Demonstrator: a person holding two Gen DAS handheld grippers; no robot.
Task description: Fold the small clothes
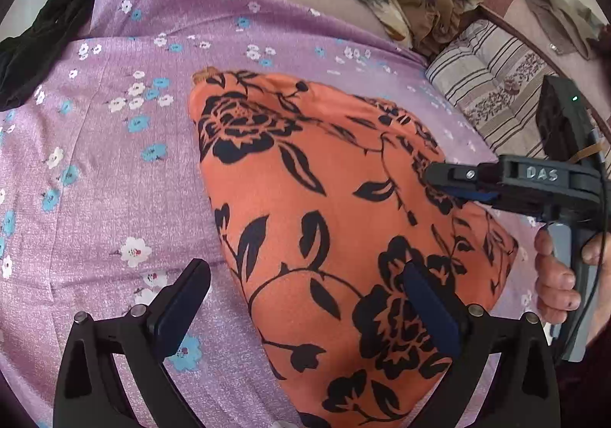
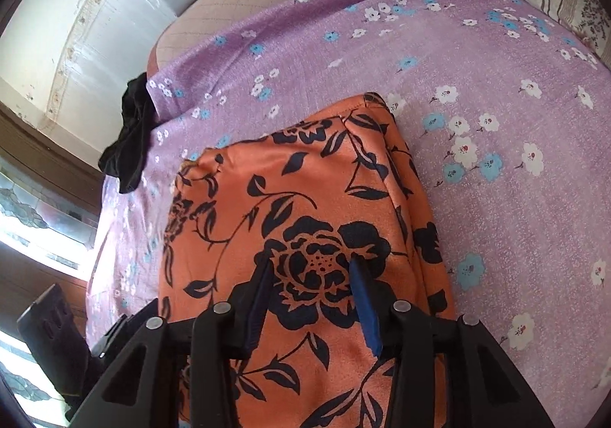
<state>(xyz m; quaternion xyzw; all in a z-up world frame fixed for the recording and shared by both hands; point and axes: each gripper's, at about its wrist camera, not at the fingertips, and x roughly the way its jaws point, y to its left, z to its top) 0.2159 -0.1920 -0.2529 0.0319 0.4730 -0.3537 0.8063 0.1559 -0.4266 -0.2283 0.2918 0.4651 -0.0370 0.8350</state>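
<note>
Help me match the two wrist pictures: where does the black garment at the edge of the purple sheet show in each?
Left wrist: black garment at the upper left edge, on the purple sheet's far left corner.
Right wrist: black garment at mid left, hanging off the sheet's left edge.
Shared landmark: the orange floral cloth, central in both.

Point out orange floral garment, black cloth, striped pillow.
orange floral garment (image 2: 305,199), right wrist view, middle of its top face
black cloth (image 2: 131,145), right wrist view, middle of the bunch
striped pillow (image 1: 492,84), left wrist view, top face
</note>
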